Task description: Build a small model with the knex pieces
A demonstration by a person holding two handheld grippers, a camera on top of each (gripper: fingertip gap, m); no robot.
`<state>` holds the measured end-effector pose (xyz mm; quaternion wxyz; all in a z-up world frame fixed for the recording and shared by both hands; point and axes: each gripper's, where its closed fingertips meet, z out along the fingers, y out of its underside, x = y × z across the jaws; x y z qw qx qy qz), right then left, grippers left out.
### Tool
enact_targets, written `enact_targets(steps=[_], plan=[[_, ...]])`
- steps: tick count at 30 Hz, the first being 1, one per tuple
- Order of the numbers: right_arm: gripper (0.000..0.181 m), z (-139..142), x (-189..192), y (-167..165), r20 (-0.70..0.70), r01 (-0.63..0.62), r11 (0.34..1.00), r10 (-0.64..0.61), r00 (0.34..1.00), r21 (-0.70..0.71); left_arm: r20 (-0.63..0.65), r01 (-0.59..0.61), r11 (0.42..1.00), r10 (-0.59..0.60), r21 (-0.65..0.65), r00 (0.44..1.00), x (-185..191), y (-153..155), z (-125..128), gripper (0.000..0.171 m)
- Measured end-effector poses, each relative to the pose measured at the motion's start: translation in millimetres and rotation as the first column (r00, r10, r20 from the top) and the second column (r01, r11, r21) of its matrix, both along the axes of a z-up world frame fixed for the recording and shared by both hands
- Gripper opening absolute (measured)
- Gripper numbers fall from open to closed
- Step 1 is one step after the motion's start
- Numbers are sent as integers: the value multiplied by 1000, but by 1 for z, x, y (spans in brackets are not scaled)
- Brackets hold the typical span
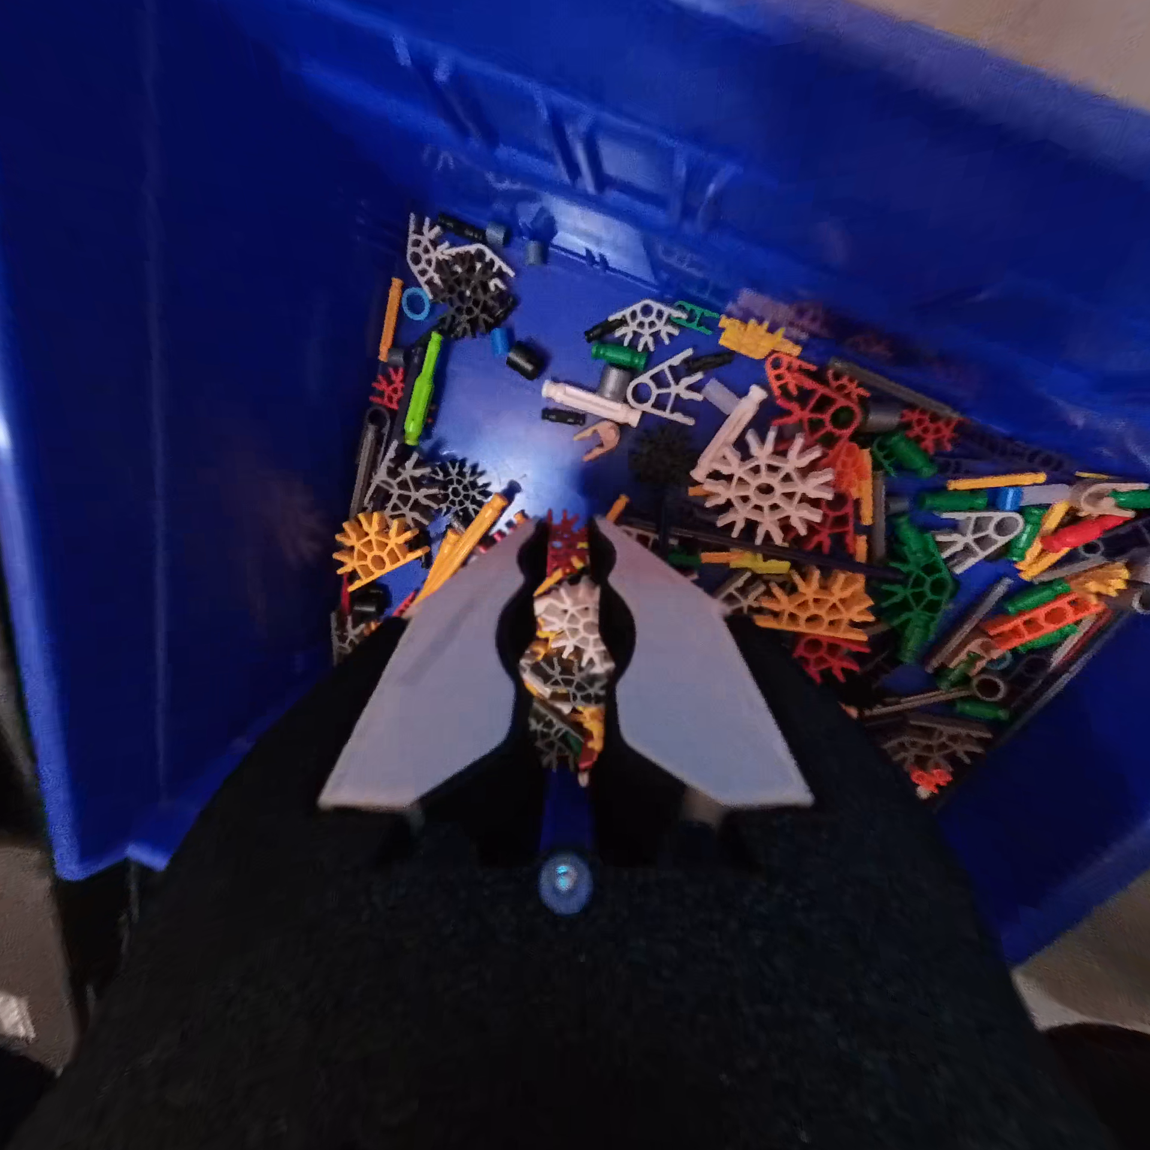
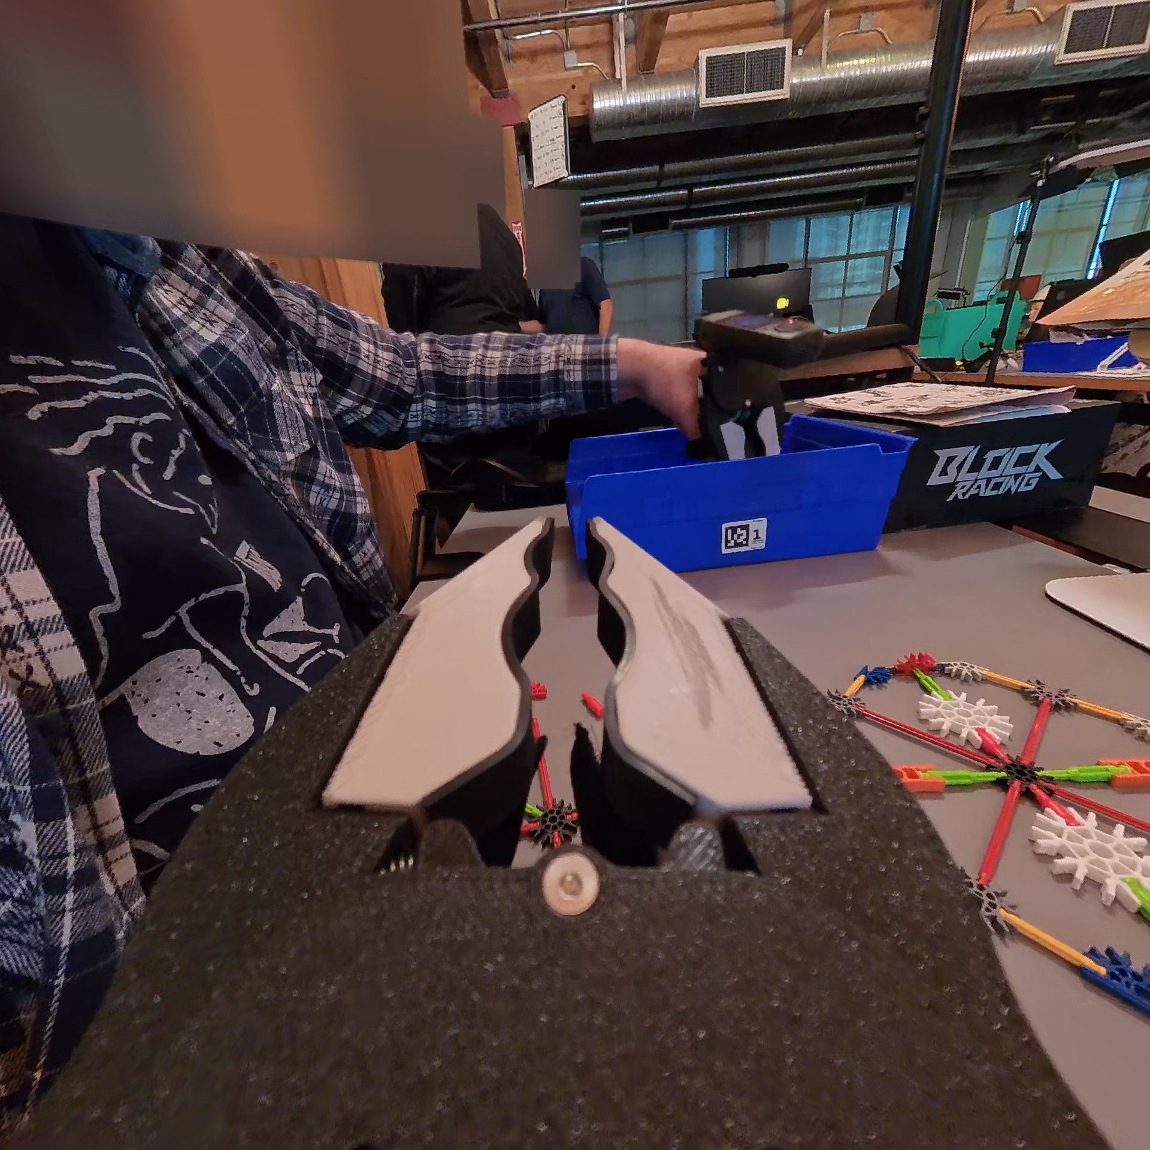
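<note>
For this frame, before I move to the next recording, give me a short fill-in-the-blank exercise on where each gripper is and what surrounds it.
1. The left gripper points down into a ____ bin of loose construction-toy pieces.
2. The right gripper hangs over the grey table, holding ____.
3. The assembled rod structure lies on the table to the ____ of the right gripper.
4. The arm reaching to the bin wears a ____ sleeve.

Missing words: blue; nothing; right; plaid
</note>
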<state>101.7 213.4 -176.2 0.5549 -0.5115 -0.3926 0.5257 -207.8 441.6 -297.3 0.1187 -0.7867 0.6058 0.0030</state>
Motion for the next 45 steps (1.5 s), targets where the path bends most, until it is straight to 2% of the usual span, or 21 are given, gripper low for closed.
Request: enact_targets(steps=[4,7,10,12,14,16,18,19,22,24,27,29,34,36,39,42,45], plan=[[9,1,1,0,-3,2,1000,-2,1000,5,37,8,998,-10,65,999,8,-7,40,11],[9,3,1,-1,-5,4,1000,-3,1000,11,92,37,993,-47,111,995,26,-24,76,12],[9,4,2,-1,-3,11,1000,-11,1000,22,157,117,985,-137,129,978,61,-64,108,11],[9,6,3,-2,-4,16,999,-16,1000,28,177,205,971,-226,126,958,90,-102,118,11],[9,6,3,-2,-4,20,999,-20,1000,31,176,308,945,-323,110,930,118,-145,115,11],[9,6,3,-2,-1,22,999,-22,1000,34,142,396,913,-407,99,902,140,-182,102,11],[9,6,3,-2,5,25,999,-25,1000,37,187,455,889,-455,45,871,163,-220,85,11],[9,6,3,-2,8,26,999,-26,1000,39,202,476,880,-468,14,860,170,-235,73,11],[9,6,3,-2,7,31,999,-31,999,43,200,491,871,-476,-30,857,182,-256,37,11],[9,6,3,-2,8,32,999,-33,999,42,179,496,867,-481,-47,858,182,-258,18,12],[9,5,2,-2,13,29,999,-29,999,42,234,479,871,-446,-110,864,185,-263,4,12],[9,4,1,-2,18,27,999,-28,999,41,213,476,870,-445,-128,870,181,-261,-7,18],[9,4,2,-1,16,33,999,-33,999,40,250,457,881,-418,-123,873,182,-257,-1,35],[9,4,2,-1,17,33,999,-33,999,38,264,465,879,-426,-103,865,181,-259,14,35],[9,3,2,0,19,32,999,-33,999,36,266,447,894,-431,1,862,171,-244,55,32],[9,3,2,0,18,32,999,-32,999,34,278,339,931,-364,135,889,145,-197,102,27],[9,2,2,0,20,33,999,-33,999,33,284,192,956,-252,223,925,107,-136,128,23]])
